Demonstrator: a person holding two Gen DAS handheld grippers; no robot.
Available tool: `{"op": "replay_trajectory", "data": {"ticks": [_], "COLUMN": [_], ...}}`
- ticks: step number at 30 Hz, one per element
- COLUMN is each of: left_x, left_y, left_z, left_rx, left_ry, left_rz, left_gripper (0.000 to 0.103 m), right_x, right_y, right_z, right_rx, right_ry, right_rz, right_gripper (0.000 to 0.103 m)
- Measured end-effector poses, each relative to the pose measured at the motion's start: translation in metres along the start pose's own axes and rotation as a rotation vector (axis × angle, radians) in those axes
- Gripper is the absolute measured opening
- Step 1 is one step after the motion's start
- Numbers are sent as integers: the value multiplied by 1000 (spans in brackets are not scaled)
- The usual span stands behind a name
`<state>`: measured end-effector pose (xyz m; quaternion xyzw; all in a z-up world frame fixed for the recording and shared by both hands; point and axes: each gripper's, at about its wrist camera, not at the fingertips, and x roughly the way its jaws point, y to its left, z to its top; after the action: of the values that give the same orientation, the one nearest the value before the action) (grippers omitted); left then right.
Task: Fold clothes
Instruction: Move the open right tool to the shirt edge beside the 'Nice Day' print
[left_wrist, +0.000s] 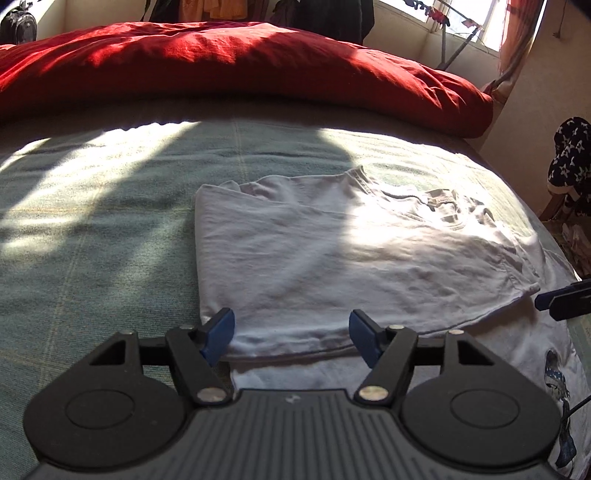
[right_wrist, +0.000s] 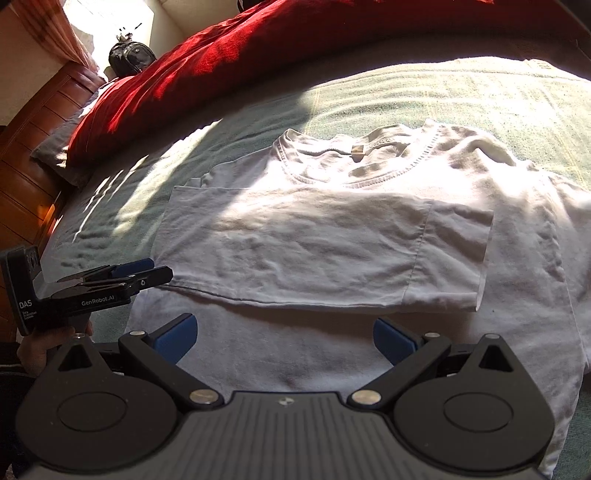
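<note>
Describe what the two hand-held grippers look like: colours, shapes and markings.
Both the left gripper and the right gripper have black linkage arms with silver rivets, blue finger pads, two round black discs and a ribbed grey body. Seen side-on, the left one carries white lettering: "DAS" and "GenRobot.AI".

Bed (left_wrist: 92, 229), covered in pale green blanket, part sunlit, part shadowed. White T-shirt (right_wrist: 332, 236) spread flat near the front edge, one side folded across the body, collar toward the far side. Red duvet (left_wrist: 221, 70) heaped along the far edge.
</note>
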<state>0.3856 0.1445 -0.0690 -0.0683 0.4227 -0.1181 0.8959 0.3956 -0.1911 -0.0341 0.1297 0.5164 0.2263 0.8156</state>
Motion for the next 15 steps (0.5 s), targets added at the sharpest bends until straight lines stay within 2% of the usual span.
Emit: {"op": "replay_trajectory", "data": {"ticks": [1, 6, 8, 15], "left_x": [-1, -4, -5, -3], "left_y": [-1, -8, -11, -25], "left_z": [0, 1, 2, 13], "left_rx": [4, 25, 32, 60], "left_ry": [1, 8, 10, 12], "left_rz": [2, 13, 13, -7], "left_gripper": [68, 68, 68, 68], "right_x": [-1, -2, -3, -3], "right_y": [-6, -45, -60, -105], "right_z": [0, 1, 1, -3], "right_rx": [8, 107, 146, 326], "right_ry": [-2, -15, -26, -103], "right_rz": [-6, -14, -20, 120], "right_gripper": [97, 74, 70, 70]}}
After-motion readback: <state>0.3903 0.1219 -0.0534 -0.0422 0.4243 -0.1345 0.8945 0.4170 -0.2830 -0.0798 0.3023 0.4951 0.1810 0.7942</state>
